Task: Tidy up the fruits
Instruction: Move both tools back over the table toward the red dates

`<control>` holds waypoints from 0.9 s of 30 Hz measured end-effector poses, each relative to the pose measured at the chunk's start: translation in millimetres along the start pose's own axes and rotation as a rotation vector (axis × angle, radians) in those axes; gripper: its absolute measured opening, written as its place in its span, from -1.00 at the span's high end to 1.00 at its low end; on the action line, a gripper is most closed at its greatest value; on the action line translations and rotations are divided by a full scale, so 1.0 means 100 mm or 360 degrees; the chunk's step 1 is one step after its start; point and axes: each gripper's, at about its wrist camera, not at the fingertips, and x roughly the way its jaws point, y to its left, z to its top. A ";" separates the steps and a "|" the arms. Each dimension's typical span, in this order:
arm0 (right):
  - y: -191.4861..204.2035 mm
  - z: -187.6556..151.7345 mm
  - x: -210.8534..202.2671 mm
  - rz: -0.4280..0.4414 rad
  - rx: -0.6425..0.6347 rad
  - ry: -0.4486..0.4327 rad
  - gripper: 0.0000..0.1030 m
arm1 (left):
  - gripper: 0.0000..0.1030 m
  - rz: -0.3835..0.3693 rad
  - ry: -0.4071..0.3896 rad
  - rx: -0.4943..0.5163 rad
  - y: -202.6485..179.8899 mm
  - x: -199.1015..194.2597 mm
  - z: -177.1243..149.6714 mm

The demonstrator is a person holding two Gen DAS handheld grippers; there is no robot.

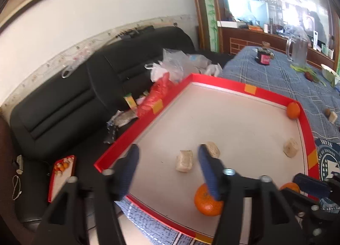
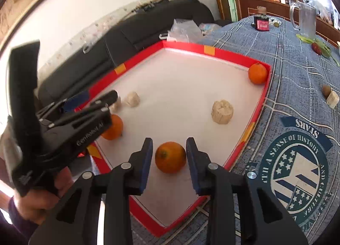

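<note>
Right gripper (image 2: 169,160) is straddling the near orange (image 2: 170,157) on the red-rimmed tray (image 2: 258,109), fingers spread either side, not yet pinching it, seemingly lining up a grasp. Left gripper (image 1: 167,169) is hanging spread above a second orange (image 1: 207,203) and pale blocks (image 1: 184,160). A third orange (image 2: 257,73) is resting in the far corner.

I get bright daylight from the window (image 1: 276,0), blown out to white glare in both views. The tray floor (image 2: 180,88) is evenly lit with soft shadows. Fisheye bending and dark vignetting crowd the corners; the left view looks slightly motion-blurred, I think.
</note>
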 end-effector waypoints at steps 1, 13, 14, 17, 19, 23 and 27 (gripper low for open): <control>-0.03 0.01 -0.06 0.0006 0.0010 -0.0035 0.27 | -0.21 0.0011 -0.0010 0.0002 0.00 -0.02 0.01; -0.55 0.05 -0.63 -0.0046 0.0219 -0.0276 0.22 | -0.52 -0.0018 -0.0184 0.0005 -0.07 -0.45 0.17; -0.58 0.05 -0.66 -0.0047 0.0232 -0.0284 0.22 | -0.52 -0.0025 -0.0204 0.0010 -0.08 -0.50 0.19; -0.69 0.06 -0.75 -0.0053 0.0282 -0.0319 0.22 | -0.52 -0.0039 -0.0245 0.0026 -0.13 -0.61 0.21; -0.75 0.05 -0.81 -0.0062 0.0301 -0.0339 0.22 | -0.52 -0.0040 -0.0259 0.0036 -0.16 -0.64 0.23; -0.84 0.03 -0.89 -0.0060 0.0326 -0.0366 0.22 | -0.52 -0.0048 -0.0273 0.0054 -0.22 -0.68 0.25; -0.92 0.01 -0.97 -0.0054 0.0355 -0.0387 0.22 | -0.52 -0.0057 -0.0269 0.0078 -0.28 -0.68 0.26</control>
